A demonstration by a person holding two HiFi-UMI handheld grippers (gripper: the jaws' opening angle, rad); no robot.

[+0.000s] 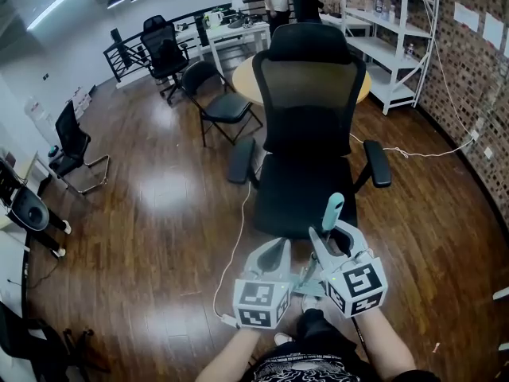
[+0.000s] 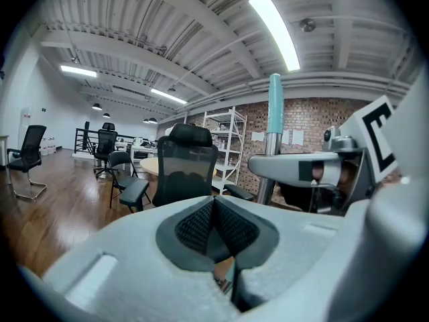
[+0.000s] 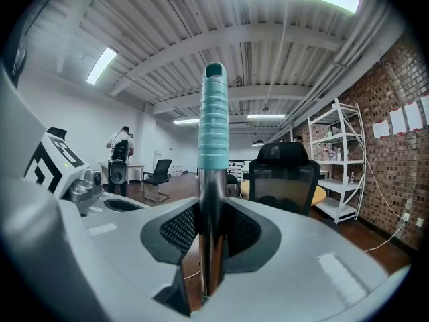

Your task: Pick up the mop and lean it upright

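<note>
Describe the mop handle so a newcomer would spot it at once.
Find the big black mesh office chair in the middle of the wood floor. Just in front of its seat, the right gripper clamps an upright metal pole, the mop handle. Nothing nearby shares its ribbed teal grip on top.

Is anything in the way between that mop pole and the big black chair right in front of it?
Nothing visible. The right hand-held gripper holds the mop handle upright, just short of the office chair. The shut left hand-held gripper sits beside the pole, not between it and the chair.
</note>
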